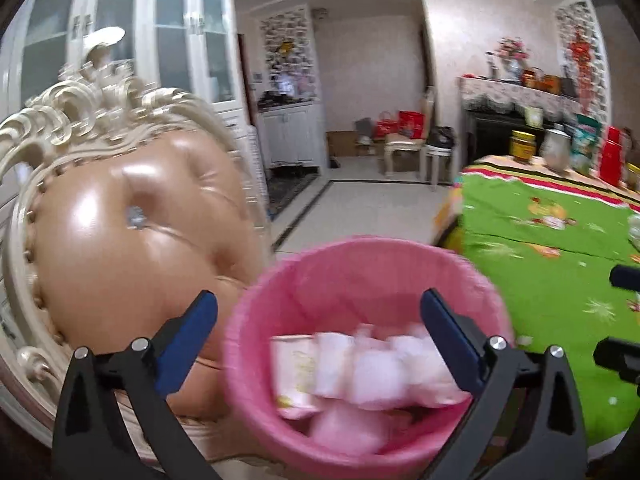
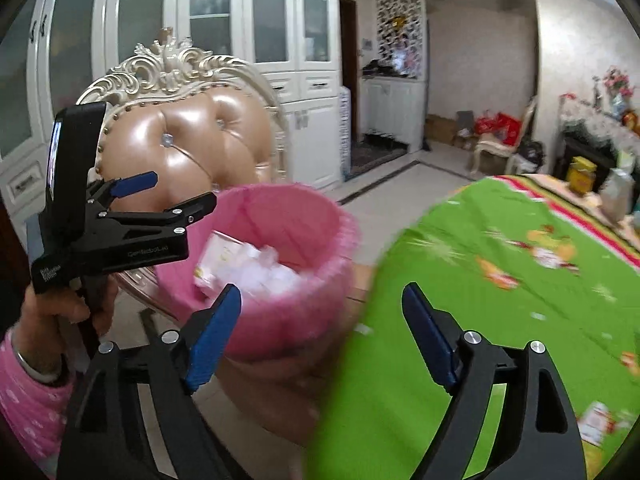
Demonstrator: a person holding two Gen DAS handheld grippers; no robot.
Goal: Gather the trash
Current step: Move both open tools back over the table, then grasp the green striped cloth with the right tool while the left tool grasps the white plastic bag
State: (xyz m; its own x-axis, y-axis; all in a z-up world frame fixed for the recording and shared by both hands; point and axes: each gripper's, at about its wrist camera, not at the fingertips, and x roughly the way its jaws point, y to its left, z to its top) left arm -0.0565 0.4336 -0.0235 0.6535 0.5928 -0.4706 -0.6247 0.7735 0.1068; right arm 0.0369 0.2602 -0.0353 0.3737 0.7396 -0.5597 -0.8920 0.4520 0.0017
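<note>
Landmark for this report: the pink bin (image 1: 360,344), lined with a pink bag and standing on the seat of an ornate cream-framed chair (image 1: 132,240) with a tan tufted back.

Left wrist view: the left gripper (image 1: 318,320) hangs over the bin's near rim, its blue-padded fingers (image 1: 188,344) spread wide apart with nothing between them. The bin's contents show plainly here: white crumpled trash (image 1: 372,368), apparently tissues, piled inside, with a pale printed wrapper (image 1: 296,372) on the pile's left side; all are blurred. To the right of the bin lies a green patterned tablecloth (image 1: 552,280), and beyond it, at the table's far edge, stand a yellow jar (image 1: 524,145) and a red container (image 1: 612,162).

Right wrist view: the right gripper (image 2: 322,332) sits to the right of the bin (image 2: 280,264), over the gap between bin and tablecloth (image 2: 500,320), with fingers wide apart and empty. Only this view shows the left gripper (image 2: 176,192) from the side, reaching in from the bin's left toward the rim, fingers parted, together with the person's hand (image 2: 64,312) gripping its handle and a pink sleeve (image 2: 28,396). The trash (image 2: 260,268) appears here as a partly hidden white heap. A small packet (image 2: 596,422) lies on the tablecloth, well right of the bin; its type cannot be determined.
</note>
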